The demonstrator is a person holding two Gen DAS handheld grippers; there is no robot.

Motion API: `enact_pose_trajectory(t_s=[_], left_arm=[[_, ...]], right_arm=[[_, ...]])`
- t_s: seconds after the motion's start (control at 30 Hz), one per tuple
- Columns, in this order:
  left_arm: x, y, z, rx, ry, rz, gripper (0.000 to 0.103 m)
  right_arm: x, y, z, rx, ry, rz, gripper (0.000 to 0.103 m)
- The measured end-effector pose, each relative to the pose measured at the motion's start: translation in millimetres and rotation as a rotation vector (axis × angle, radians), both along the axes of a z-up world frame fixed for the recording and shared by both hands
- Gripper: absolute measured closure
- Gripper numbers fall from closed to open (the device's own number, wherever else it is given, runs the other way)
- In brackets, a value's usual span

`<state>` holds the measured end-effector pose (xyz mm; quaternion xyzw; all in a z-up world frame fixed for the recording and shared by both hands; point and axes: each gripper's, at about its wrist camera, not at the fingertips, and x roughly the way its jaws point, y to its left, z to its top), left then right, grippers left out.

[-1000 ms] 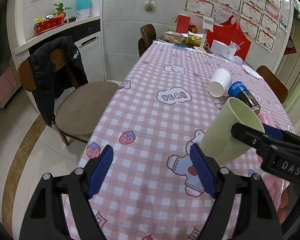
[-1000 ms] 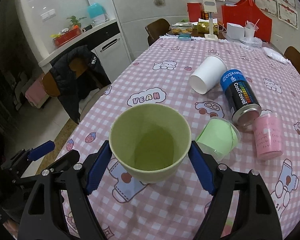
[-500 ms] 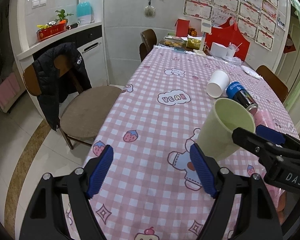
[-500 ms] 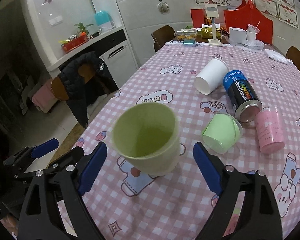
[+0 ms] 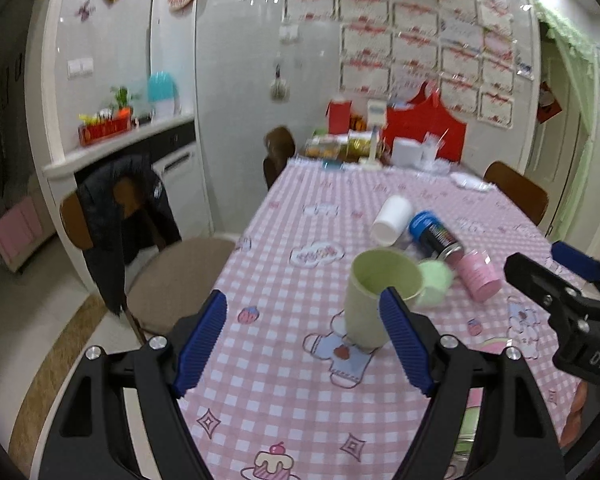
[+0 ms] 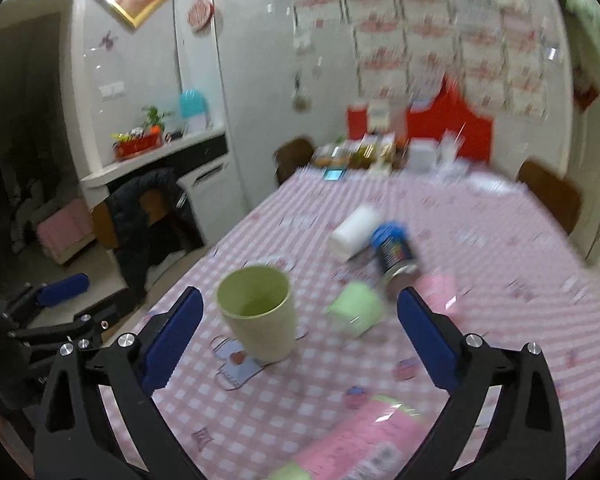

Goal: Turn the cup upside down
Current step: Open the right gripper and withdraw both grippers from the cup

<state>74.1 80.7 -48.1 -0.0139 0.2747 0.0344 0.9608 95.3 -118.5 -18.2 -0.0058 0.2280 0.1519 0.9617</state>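
Note:
A pale green cup (image 5: 374, 298) stands upright, mouth up, on the pink checked tablecloth (image 5: 284, 384); it also shows in the right wrist view (image 6: 260, 314). My left gripper (image 5: 304, 342) is open and empty, drawn back toward the table's near edge, the cup just beyond its right finger. My right gripper (image 6: 300, 338) is open and empty, pulled back above the table, with the cup nearer its left finger. The right gripper also shows at the right of the left wrist view (image 5: 568, 292).
Beyond the cup lie a small light green cup (image 6: 356, 312), a blue can (image 6: 394, 254), a white paper cup (image 6: 352, 232) and a pink cup (image 6: 438, 292), all on their sides. A chair with a dark jacket (image 5: 128, 224) stands left of the table.
My right gripper has opened, let go of the green cup and pulled back. The cup now stands upright on the table. Both grippers have risen and drawn away.

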Motion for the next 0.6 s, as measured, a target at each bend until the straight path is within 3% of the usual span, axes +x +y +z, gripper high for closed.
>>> enact_pose_trajectory(t_s=[0.07, 0.23, 0.6], left_arm=[[-14.8, -7.6, 10.2, -0.004, -0.055, -0.018, 0.017], [-43.4, -24.9, 29.6, 0.005, -0.15, -0.042, 0.017], [-87.4, -52.1, 50.3, 0.05, -0.31, -0.051, 0.017]], right_arm=[[-19.0, -4.5, 7.8, -0.029, -0.075, -0.021, 0.008], [-46.3, -15.8, 13.9, -0.056, -0.186, -0.067, 0.008], [-80.2, -28.7, 25.6, -0.055, -0.289, -0.099, 0.008]])
